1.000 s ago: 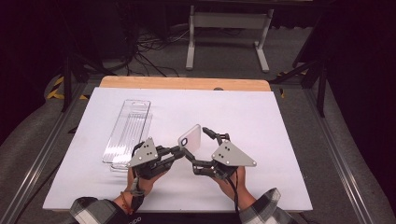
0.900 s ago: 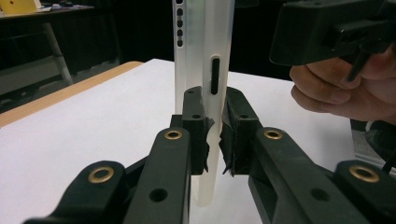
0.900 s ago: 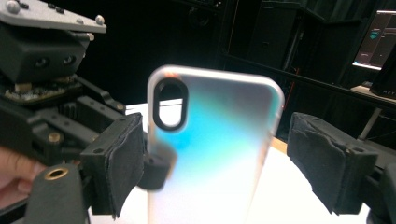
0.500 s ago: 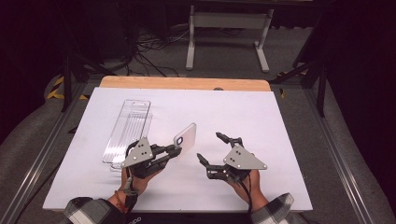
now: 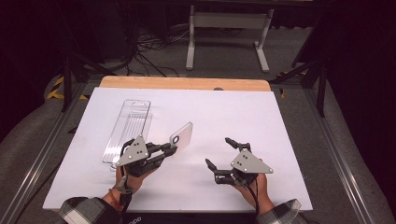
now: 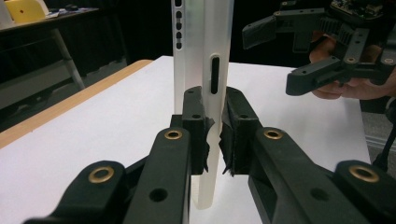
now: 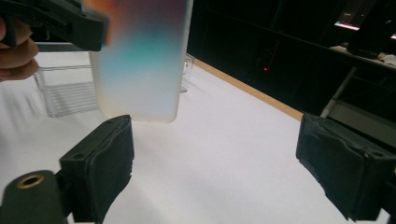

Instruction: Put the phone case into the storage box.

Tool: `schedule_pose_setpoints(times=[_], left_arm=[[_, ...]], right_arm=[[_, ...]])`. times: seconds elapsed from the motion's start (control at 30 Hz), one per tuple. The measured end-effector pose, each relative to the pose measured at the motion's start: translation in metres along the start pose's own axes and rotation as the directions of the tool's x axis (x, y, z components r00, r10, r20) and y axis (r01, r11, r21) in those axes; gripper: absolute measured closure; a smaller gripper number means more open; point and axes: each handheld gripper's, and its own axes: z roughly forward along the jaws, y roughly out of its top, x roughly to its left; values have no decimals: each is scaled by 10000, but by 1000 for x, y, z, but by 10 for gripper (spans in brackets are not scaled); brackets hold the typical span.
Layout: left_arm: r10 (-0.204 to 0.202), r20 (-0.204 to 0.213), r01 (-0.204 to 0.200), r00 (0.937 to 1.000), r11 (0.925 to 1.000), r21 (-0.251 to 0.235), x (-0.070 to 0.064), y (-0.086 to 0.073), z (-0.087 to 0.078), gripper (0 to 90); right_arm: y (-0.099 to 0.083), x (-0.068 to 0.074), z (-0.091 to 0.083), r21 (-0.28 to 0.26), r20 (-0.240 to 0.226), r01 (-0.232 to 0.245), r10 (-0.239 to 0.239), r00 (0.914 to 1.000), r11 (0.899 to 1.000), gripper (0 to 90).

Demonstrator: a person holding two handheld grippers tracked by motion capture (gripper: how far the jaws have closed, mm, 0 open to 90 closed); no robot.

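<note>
The step in hand looks like carrying the phone case point(image 5: 181, 136) over to the clear plastic tray point(image 5: 127, 129); the left tongs point(image 5: 171, 150) hold the case up off the white worktop point(image 5: 243, 116), and the tray lies just beside and behind the left hand point(image 5: 135, 175), toward the far left of the sheet; in the left gripper view the two black jaws are clamped on the case point(image 6: 203, 70) across its thin side wall, just below a slot cut in that edge, with the case standing upright between the pads and its lower end hanging free of the surface; the right tongs point(image 5: 219, 151) are spread wide and hold nothing, hovering well apart from the case on the right side of the worktop, jaws pointing toward the far left; in the right gripper view the frosted back of the case point(image 7: 140, 60) hangs ahead of the two parted pads, touching neither; the next move, as I judge it, calls for swinging the left hand toward the tray and tilting the case flat so it can be laid inside its long walls; the grip is on a narrow edge, so a quick turn could let the case pivot or slip; the free right tongs could steady the far end if needed.
</note>
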Motion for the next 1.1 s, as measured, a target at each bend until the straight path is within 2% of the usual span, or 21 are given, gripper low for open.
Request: schedule_pose_setpoints(times=[0.3, 0.37, 0.4, 0.43, 0.73, 0.77, 1.0, 1.1], left_arm=[[132, -43, -132, 9999, 9999, -28, 4, 3, -7, 817], [44, -34, -44, 10000, 10000, -43, 4, 3, -8, 817], [211, -106, -211, 9997, 9998, -50, 6, 3, -9, 817], [49, -76, -50, 10000, 10000, -67, 6, 3, -9, 816], [243, -191, -244, 9995, 9997, -72, 11, 6, -16, 817], [126, -183, -128, 9998, 9998, -117, 11, 6, -17, 817], [213, -409, -225, 9989, 9994, -280, 18, 10, -29, 817], [108, -449, -123, 9989, 9994, -332, 20, 10, -32, 818]], right_arm=[[-7, -3, -4, 170, -6, -100, 100, 10000, 9998, 103], [-9, -4, -5, 213, 29, -135, 134, 9999, 9997, 103], [-9, -4, -5, 237, 39, -138, 137, 9999, 9996, 103], [-10, -4, -5, 291, 49, -106, 105, 9999, 9995, 103], [-13, -5, -5, 475, 68, -24, 20, 10000, 9989, 117], [-13, -5, -4, 477, 69, -8, 5, 10000, 9989, 119], [-14, -7, -5, 454, 103, -72, 67, 9999, 9989, 125], [-15, -8, -4, 438, 131, -92, 86, 9999, 9990, 122]])
